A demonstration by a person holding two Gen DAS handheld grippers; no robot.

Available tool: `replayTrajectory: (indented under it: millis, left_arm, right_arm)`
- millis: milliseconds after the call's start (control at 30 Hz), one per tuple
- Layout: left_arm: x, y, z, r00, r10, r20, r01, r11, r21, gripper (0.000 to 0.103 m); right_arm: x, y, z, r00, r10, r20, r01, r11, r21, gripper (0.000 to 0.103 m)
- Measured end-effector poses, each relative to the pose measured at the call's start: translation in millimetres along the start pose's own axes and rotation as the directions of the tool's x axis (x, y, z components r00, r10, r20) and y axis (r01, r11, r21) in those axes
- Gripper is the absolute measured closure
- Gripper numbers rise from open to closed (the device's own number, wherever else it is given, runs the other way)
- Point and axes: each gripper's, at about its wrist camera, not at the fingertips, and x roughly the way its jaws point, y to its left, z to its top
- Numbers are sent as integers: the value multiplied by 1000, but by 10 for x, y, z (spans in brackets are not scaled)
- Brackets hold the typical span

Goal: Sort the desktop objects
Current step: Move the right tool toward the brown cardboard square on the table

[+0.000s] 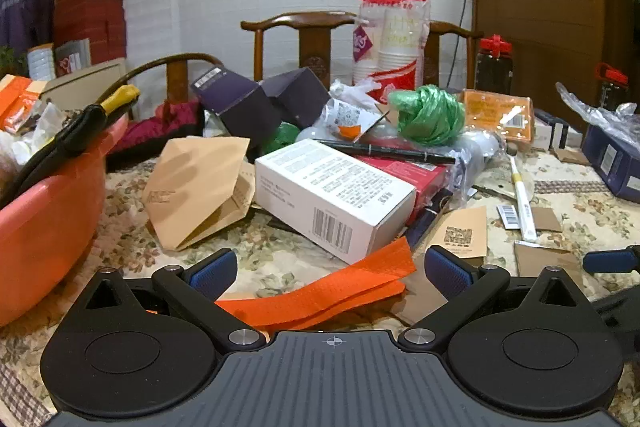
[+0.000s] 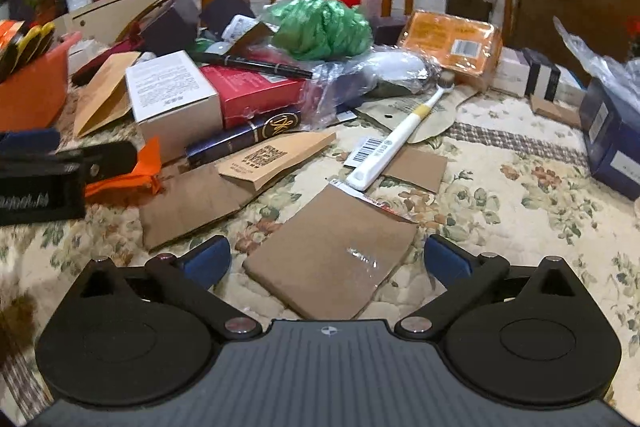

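Note:
My left gripper (image 1: pixel 330 269) is open, its jaws on either side of an orange paper strip (image 1: pixel 320 295) lying on the floral tablecloth. A white box (image 1: pixel 332 195) lies just beyond it, resting on a red box (image 1: pixel 416 173) with a black pen (image 1: pixel 384 149) on top. My right gripper (image 2: pixel 326 261) is open over a brown cardboard piece (image 2: pixel 332 259). A white toothbrush (image 2: pixel 396 139) lies beyond it. The left gripper also shows in the right wrist view (image 2: pixel 48 167) at the left edge.
A pink basin (image 1: pixel 44 223) with clutter stands at the left. A green plastic bundle (image 1: pixel 432 115), dark boxes (image 1: pixel 248 107), a sleeve of paper cups (image 1: pixel 390 43), an orange pack (image 1: pixel 500 115) and a blue box (image 2: pixel 612 143) crowd the table. Wooden chairs (image 1: pixel 304 39) stand behind.

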Motion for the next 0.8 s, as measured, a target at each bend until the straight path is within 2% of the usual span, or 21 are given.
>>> replayTrajectory:
  millis: [133, 267, 533, 633, 800]
  left_arm:
    - [3, 17, 4, 1000, -1, -2, 1, 1000, -9, 0]
    - [9, 16, 5, 1000, -2, -5, 1, 1000, -10, 0]
    - [16, 18, -1, 1000, 0, -6, 0, 1000, -12, 0]
    - [25, 14, -3, 1000, 2, -8, -2, 1000, -10, 0]
    - [21, 27, 2, 1000, 5, -7, -5, 1000, -13, 0]
  right_arm:
    - [23, 44, 46, 999, -28, -33, 29, 1000, 12, 0]
    - [20, 34, 42, 999, -22, -40, 22, 1000, 2, 0]
    - [-63, -27, -61, 1000, 14, 3, -14, 1000, 16, 0]
    - [-61, 4, -56, 1000, 8, -3, -9, 1000, -25, 0]
    - [-110, -65, 56, 993, 114, -28, -114, 994, 0, 0]
